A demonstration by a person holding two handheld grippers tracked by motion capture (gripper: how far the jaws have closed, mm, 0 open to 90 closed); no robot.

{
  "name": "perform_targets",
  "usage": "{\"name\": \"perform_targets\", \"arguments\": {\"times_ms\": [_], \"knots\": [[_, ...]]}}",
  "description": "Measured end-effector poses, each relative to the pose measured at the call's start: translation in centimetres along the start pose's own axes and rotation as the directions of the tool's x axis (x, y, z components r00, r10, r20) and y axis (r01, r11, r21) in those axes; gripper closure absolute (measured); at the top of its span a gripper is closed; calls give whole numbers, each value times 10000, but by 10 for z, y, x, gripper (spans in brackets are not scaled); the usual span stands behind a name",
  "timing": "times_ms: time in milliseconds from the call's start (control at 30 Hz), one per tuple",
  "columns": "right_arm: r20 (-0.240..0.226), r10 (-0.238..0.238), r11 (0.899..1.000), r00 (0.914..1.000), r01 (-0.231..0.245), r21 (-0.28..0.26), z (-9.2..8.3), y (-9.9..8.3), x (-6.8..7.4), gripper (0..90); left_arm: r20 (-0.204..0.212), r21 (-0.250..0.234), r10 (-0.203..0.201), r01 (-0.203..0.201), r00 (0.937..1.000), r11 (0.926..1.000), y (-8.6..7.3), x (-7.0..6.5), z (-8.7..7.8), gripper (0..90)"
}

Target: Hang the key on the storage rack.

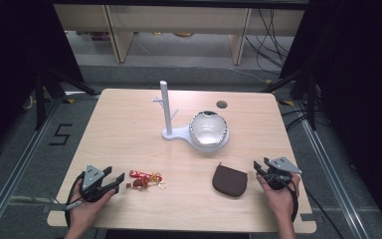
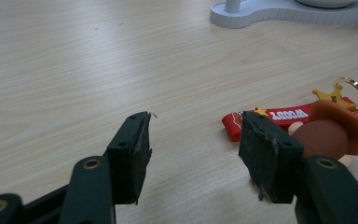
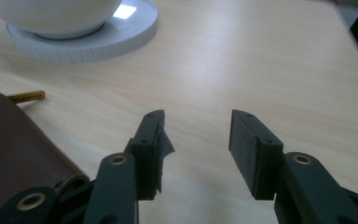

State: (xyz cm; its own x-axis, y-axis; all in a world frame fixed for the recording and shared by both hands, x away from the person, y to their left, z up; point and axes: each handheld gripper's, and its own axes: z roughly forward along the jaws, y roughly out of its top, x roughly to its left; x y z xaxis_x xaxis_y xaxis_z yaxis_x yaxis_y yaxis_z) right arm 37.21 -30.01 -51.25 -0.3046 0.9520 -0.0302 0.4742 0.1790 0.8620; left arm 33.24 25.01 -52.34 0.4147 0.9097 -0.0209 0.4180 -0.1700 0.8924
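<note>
Left tongs (image 2: 193,158) sit low at the near left of the table (image 1: 129,124), jaws apart with bare wood between them; right tongs (image 3: 196,149) at the near right, also gaping and empty. Just off the left tongs' far jaw lies the keychain (image 1: 145,179): a red printed strap, a gold star charm, a thin metal split ring, and a rounded brown-and-orange rubbery figure, all lying flat and touching nothing else. I'd judge it light and floppy, so it will dangle and swing once lifted. The strap (image 2: 284,115) is the best place to pinch, flat and slightly grippy; the ring is thin and slick and likely to slip out, and the figure's dome could squirt free of flat pads. Beside the right tongs, to their inner side, lies the brown pouch (image 1: 230,180), half-round, matte leather or leather-look, soft and limp, with a small brass zip pull at its edge in the right gripper view. It should be pinched at the seam or the pull; a grab on the panel would probably just fold it. Farther back mid-table, a white plastic stand (image 1: 169,117) with an upright post and short pegs, its base running into a round dish holding a shiny bowl (image 1: 208,128), which looks hard, smooth and possibly breakable.
</note>
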Motion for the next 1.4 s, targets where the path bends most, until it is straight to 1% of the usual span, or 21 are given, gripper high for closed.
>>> {"name": "perform_targets", "arguments": {"times_ms": [100,133,200,333,433,467,633,667,700,733,767,833,867,1033,1067,1100,1133,1300,1333,1367,1400], "knots": [[-363,279,9978,9990,-256,615,-1,3,-1,568,1,31,-17,17,10000,10000,0,0,0,420],[-606,338,9906,9976,-254,1344,-2,10,-2,559,89,81,-102,101,9999,9999,0,1,1,418],[-825,233,9813,9963,-70,1922,-3,19,-2,548,128,108,-121,119,9998,9999,1,1,1,417],[-1372,172,9432,9904,295,3310,-10,42,-1,533,320,141,-64,59,9995,9999,1,-2,2,414],[-1775,93,9363,9841,537,3471,-9,51,-2,532,340,198,-11,5,9994,9998,2,-5,1,415],[-1838,368,9165,9823,401,3981,-10,58,1,529,434,114,68,-73,9990,9999,2,-6,0,415],[-2208,209,9016,9751,771,4257,-8,63,2,521,565,86,140,-145,9983,9999,4,-7,-1,415],[-2474,121,8946,9688,1000,4355,-4,63,2,515,608,108,191,-198,9980,9997,5,-7,-1,416],[-2540,268,8763,9668,996,4715,-3,63,4,512,608,108,191,-198,9980,9997,5,-7,-1,416],[-2651,318,8739,9637,1019,4753,-1,62,5,508,671,133,190,-200,9976,9997,5,-8,0,416],[-2772,404,8619,9600,1069,4957,0,62,7,504,615,179,207,-218,9979,9996,5,-9,-1,416],[-2914,313,8637,9561,1209,4893,2,61,8,495,647,193,246,-259,9976,9995,6,-9,0,416],[-2979,574,8435,9529,1134,5251,3,63,11,487,670,169,253,-265,9974,9995,6,-10,0,416],[-3222,734,8353,9438,1183,5369,8,65,17,464,844,17,338,-340,9959,9994,6,-13,-1,416],[-3119,1024,8147,9446,1003,5712,10,65,20,452,815,22,393,-396,9959,9992,6,-14,-3,416],[-3119,1024,8147,9446,1003,5712,10,65,20,452,815,22,393,-396,9959,9992,6,-14,-3,416],[-3406,1106,8049,9337,1169,5817,13,65,20,439,843,-28,390,-389,9957,9992,6,-14,-3,416],[-3635,1579,7841,9181,1072,6114,22,63,18,399,797,-6,374,-375,9961,9993,7,-14,-3,416],[-3260,2549,7433,9103,312,6682,21,65,21,391,777,26,377,-380,9963,9993,7,-14,-3,416],[-3717,1876,7688,9092,996,6317,26,63,14,387,777,26,377,-380,9963,9993,7,-14,-3,416],[-3704,2000,7623,9071,935,6404,28,63,13,380,833,40,352,-357,9959,9994,6,-14,-1,416]]}}
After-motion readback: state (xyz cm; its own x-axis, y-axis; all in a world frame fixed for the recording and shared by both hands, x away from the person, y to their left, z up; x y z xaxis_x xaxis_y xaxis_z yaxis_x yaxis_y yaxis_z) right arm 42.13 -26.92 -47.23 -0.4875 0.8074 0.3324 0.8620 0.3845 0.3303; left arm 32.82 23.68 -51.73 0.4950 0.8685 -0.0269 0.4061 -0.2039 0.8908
